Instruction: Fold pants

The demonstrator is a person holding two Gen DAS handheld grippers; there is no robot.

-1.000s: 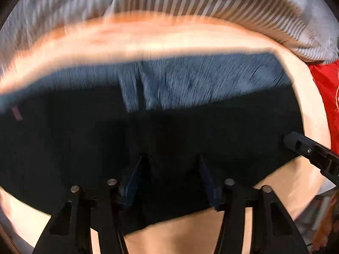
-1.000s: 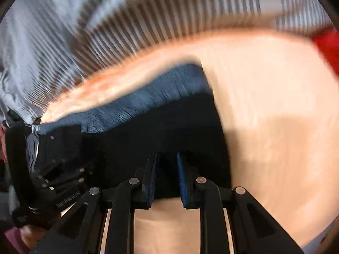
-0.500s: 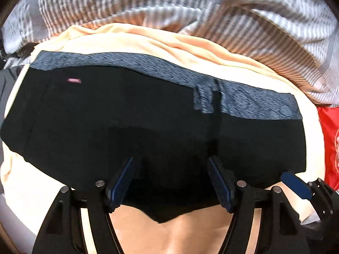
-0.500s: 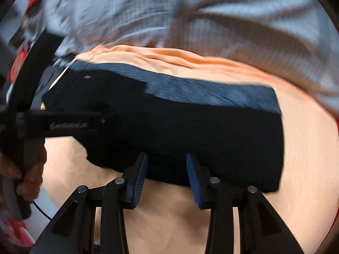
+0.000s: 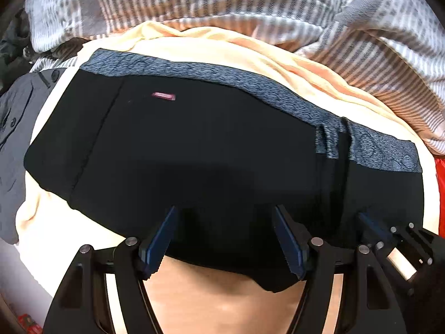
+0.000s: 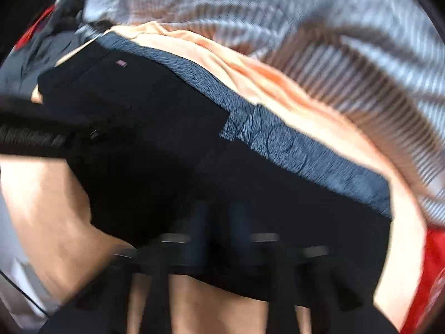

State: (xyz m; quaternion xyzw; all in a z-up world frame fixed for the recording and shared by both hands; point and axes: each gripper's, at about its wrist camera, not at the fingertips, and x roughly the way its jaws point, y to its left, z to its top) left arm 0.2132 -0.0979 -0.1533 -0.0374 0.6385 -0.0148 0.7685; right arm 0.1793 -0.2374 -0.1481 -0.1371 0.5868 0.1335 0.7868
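Note:
Black pants [image 5: 208,153] with a grey-blue waistband [image 5: 250,83] and a small pink label [image 5: 163,96] lie flat on a peach sheet [image 5: 222,292]. My left gripper [image 5: 224,239] hovers open over the pants' near edge, with nothing between its fingers. The right gripper [image 5: 372,226] sits just to its right, over the same edge. In the blurred right wrist view the pants [image 6: 167,139] fill the middle and my right gripper [image 6: 219,222] has its fingers close together above the near hem. Whether cloth is pinched there I cannot tell. The left gripper [image 6: 33,136] crosses that view's left side.
A grey-and-white striped blanket [image 5: 250,5] is bunched along the far side of the sheet. A dark grey garment [image 5: 14,117] lies at the left edge and something red [image 5: 440,194] at the right. Bare peach sheet shows in front of the pants.
Both cameras have swung, so the pants now show from end to end. The right gripper has come in beside the left one; its jaws widened, then narrowed. The left jaws spread a little wider.

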